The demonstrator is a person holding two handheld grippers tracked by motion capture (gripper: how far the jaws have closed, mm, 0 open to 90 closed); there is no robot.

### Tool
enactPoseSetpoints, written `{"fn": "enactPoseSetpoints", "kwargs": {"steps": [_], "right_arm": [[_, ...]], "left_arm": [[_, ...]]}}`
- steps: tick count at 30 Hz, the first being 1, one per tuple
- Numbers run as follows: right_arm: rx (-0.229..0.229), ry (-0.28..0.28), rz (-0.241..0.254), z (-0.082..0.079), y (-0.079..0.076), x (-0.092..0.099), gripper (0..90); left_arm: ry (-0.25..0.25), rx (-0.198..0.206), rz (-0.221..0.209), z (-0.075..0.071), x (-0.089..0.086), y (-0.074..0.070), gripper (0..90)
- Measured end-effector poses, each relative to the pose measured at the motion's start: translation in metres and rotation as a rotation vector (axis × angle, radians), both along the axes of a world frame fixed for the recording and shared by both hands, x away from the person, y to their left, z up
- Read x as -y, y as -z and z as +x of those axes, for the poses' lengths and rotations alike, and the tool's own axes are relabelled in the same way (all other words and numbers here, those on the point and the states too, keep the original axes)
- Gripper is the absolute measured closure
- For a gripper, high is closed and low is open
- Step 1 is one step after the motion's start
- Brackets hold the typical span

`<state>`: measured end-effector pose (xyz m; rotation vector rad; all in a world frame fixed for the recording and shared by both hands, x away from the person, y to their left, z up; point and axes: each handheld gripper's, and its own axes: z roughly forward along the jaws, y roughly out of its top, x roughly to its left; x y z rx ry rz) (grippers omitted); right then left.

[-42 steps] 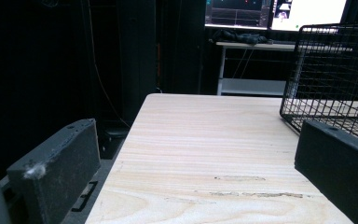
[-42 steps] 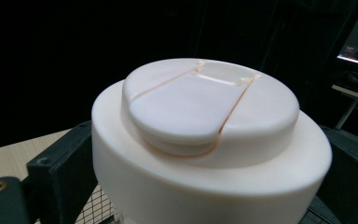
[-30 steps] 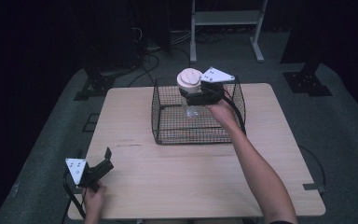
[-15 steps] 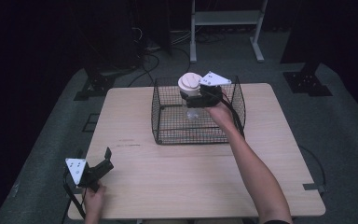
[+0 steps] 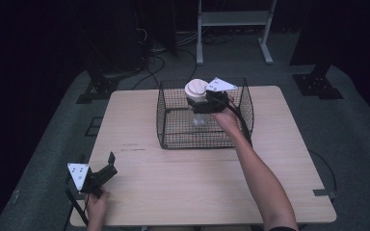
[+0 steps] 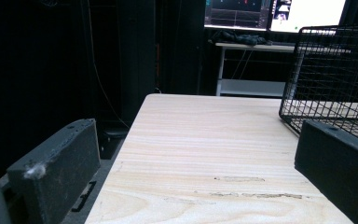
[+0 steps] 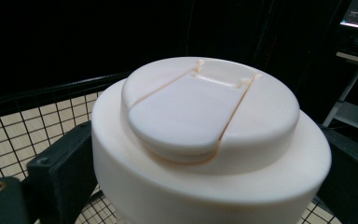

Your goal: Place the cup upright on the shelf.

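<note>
1. The right gripper (image 5: 203, 103) clamps a clear jar with a white flip-top lid (image 5: 196, 89) by the lid, one jaw on either side.
2. The jar hangs upright inside the black wire basket (image 5: 173, 129), at its far middle, lid above the rim.
3. The left gripper (image 5: 107, 166) rests near the table's (image 5: 183, 178) front left corner, well apart from the basket, jaws spread and holding nothing.

The wire basket (image 5: 173, 126) sits at the bench's (image 5: 279, 173) far edge; the jar (image 5: 198, 102) hangs over its middle.
</note>
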<state>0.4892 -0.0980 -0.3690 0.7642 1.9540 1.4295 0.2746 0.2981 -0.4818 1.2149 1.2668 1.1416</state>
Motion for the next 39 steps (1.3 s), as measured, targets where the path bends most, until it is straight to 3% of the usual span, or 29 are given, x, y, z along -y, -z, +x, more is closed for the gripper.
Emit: {"fn": "enactPoseSetpoints", "kwargs": {"steps": [39], "right_arm": [[-0.055,-0.023,-0.074,0.005,0.022,0.000,4.1]], "left_arm": [[0.000,-0.001,0.005,0.000,0.001,0.000,0.0]]}}
